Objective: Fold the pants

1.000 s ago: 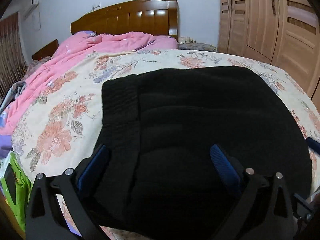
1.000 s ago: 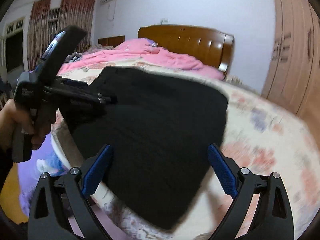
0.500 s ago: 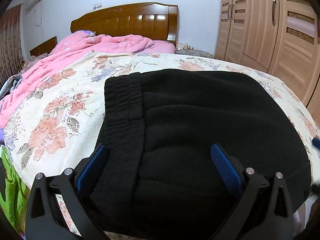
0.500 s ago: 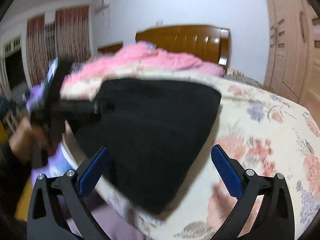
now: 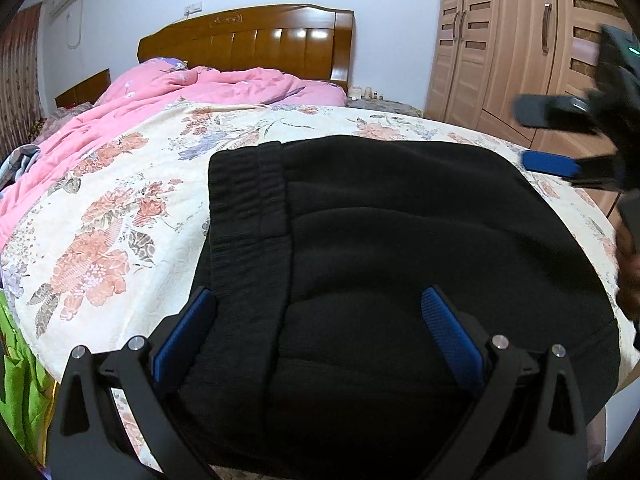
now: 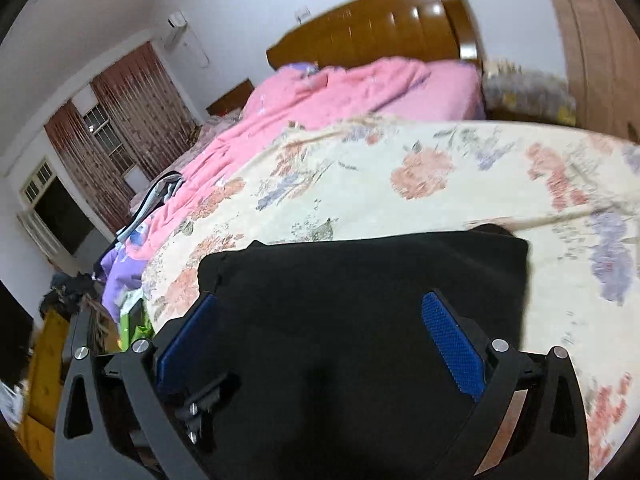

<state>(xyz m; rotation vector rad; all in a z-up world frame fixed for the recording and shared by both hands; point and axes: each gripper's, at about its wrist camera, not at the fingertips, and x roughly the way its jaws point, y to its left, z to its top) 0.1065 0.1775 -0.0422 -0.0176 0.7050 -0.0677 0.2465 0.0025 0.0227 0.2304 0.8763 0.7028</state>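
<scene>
On the near part of the bed, the black pants (image 5: 400, 248) lay folded into a broad flat bundle on the floral bedspread (image 5: 120, 216), with the ribbed waistband (image 5: 248, 208) along the bundle's left side in the left wrist view. Beyond the bedspread a rumpled pink quilt (image 5: 208, 88) was heaped toward the wooden headboard (image 5: 256, 44), and a pale wooden wardrobe (image 5: 500, 40) stood along the wall at the right.

The left gripper (image 5: 320, 332) hung low over the near edge of the pants, its jaws spread wide — the blue pads (image 5: 184, 332) stood apart on either side of the dark cloth and pinched none of it. Whether the fingertips brushed the fabric could not be told.

The right gripper (image 6: 320, 336) was likewise at its widest, gripping nothing, with the folded pants (image 6: 360, 300) spread below and between its pads. From the left wrist view it showed blurred at the right edge (image 5: 568, 144), lifted clear above the bed's right side, the person's hand (image 5: 630, 276) dark beneath it. The right wrist view was tilted and smeared — curtains (image 6: 132, 120) and a window stood at its far left.
</scene>
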